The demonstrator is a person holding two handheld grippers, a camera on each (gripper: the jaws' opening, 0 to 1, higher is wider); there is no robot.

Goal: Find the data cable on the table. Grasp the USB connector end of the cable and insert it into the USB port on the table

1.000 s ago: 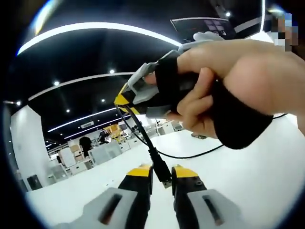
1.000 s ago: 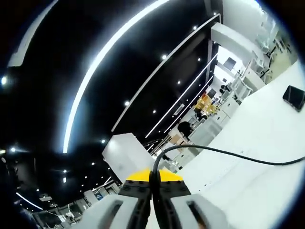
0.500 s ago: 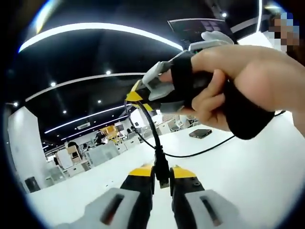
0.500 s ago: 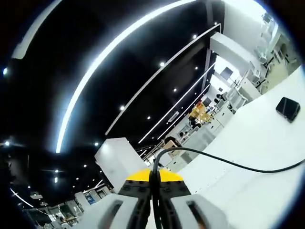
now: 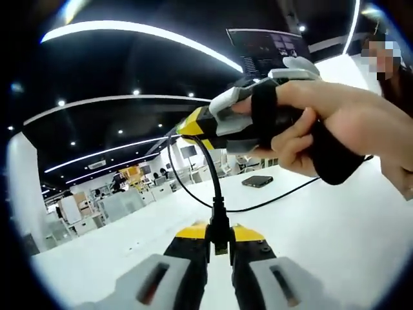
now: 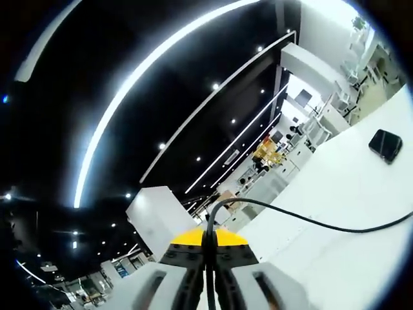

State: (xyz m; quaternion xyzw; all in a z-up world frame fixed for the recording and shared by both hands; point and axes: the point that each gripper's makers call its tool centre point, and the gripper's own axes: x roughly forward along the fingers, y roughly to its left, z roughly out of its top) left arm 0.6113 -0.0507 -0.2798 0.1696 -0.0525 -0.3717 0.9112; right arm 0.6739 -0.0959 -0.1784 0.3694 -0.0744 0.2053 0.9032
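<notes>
A black data cable hangs from my right gripper, which a gloved hand holds above the white table. Its USB connector dangles upright between the yellow tips of my left gripper. The left jaws stand slightly apart on either side of it, and a small gap shows. In the right gripper view my right gripper is shut on the cable, which arcs out to the right over the table.
A flat dark phone-like object lies on the table further off, also in the right gripper view as the dark object. Office desks and shelving stand beyond the table's far edge.
The connector has swung from a tilt beside the left jaws to hang straight between their tips. The right gripper and hand have shifted right in the left gripper view. Jaw gaps look unchanged.
</notes>
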